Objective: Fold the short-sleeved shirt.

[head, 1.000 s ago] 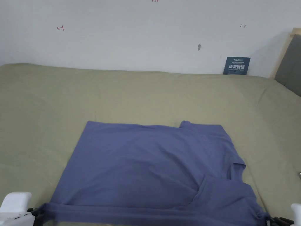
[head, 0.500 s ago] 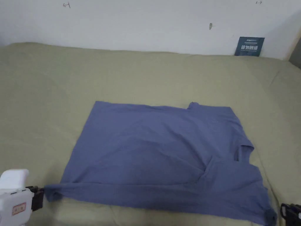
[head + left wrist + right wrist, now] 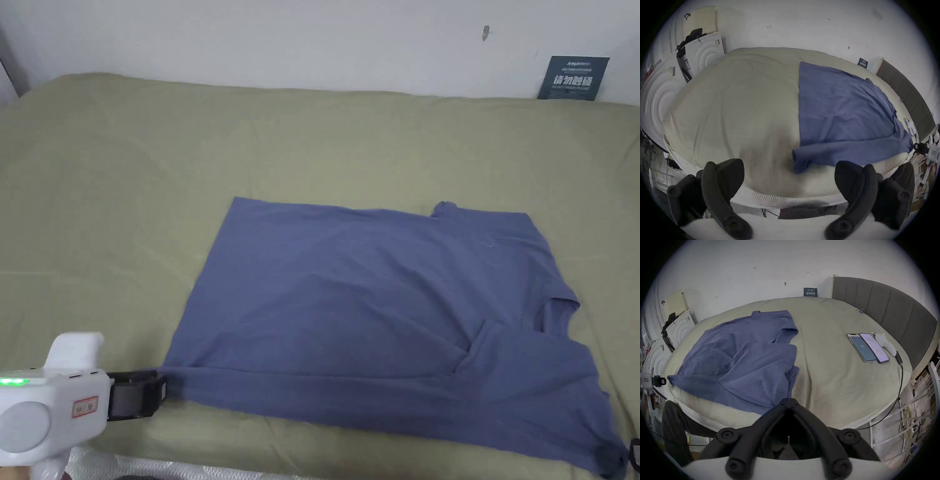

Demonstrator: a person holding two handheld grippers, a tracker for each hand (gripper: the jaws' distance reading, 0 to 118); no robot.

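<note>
Shirt [image 3: 375, 300] lay flat on the bed [image 3: 125, 187], soft and limp.
Left gripper [image 3: 789, 181] gaped empty beside its near corner; right gripper [image 3: 789, 400] sat pinched on the sleeve edge, likely the best hold.

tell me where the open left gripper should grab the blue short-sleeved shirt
On the rolled near-left corner of the blue short-sleeved shirt, coming from the left along the olive bed sheet. That corner bunches up off the sheet, right ahead of the left gripper.
</note>
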